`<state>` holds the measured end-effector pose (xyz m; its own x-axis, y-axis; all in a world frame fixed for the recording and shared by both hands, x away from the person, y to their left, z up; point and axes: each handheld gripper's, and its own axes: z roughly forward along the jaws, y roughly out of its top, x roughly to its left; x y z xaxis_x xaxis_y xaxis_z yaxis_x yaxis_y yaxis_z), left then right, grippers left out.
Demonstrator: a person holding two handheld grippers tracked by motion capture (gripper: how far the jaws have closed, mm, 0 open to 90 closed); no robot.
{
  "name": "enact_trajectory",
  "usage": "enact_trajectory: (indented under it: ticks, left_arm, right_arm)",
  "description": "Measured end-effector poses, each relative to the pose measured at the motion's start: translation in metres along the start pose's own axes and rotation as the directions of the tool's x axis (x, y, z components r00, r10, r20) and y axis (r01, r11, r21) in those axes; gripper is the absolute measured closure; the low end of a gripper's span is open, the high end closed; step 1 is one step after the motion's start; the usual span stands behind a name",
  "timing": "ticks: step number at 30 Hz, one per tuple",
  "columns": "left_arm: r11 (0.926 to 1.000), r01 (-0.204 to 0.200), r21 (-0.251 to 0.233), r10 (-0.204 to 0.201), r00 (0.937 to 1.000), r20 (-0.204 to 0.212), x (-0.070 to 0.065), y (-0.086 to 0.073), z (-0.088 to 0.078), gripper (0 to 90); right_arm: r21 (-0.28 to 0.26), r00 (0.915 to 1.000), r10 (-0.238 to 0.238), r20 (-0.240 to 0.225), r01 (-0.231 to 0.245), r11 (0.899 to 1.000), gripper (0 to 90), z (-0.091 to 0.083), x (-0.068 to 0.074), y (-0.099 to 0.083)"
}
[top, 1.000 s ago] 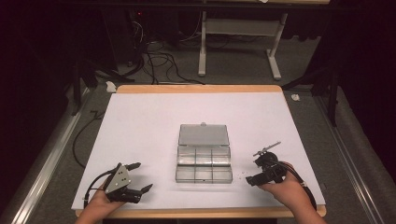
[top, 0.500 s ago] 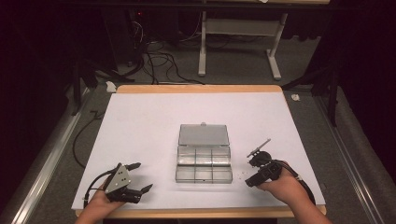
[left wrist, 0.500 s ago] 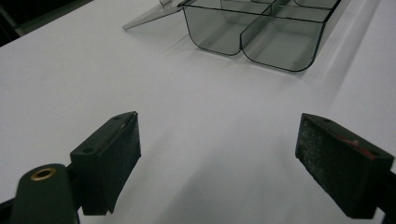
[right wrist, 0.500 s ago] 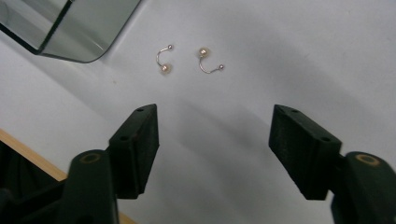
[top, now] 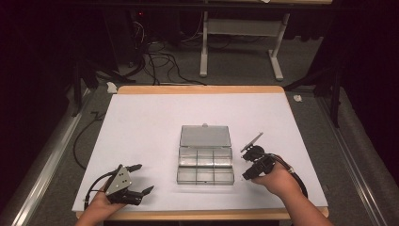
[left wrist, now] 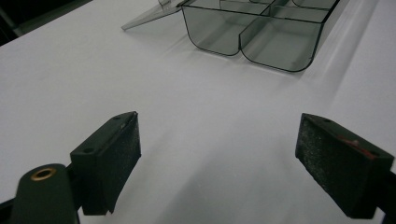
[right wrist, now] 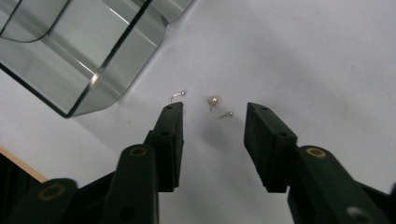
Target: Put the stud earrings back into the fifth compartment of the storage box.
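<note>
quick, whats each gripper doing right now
left gripper: open wide, nothing between the jaws.
right gripper: open, jaws have just been closing around a small pearl earring, pads not touching it.

The compartment box lies at the centre of the table with its lid laid open behind it; two small hooks lie on the table just right of the box.
</note>
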<state>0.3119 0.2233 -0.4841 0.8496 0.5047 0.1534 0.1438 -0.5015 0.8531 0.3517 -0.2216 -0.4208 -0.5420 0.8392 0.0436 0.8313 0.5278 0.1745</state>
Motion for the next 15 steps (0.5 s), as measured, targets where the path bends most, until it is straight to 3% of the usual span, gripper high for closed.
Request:
enact_trajectory:
  ticks: [5, 15]
  left_arm:
    - [1.0000, -0.001, 0.000, 0.001, 1.0000, 0.001, 0.000, 0.000, 0.000, 14.8]
    - [1.0000, 0.001, 0.004, -0.001, 1.0000, 0.003, 0.000, 0.000, 0.000, 14.8]
  right_arm:
    - [0.017, 1.0000, -0.008, -0.001, 0.008, 1.000, 69.9, 0.006, 0.000, 0.009]
    - [0.042, 0.9998, -0.014, 0.011, 0.014, 0.999, 76.6, 0.016, -0.001, 0.018]
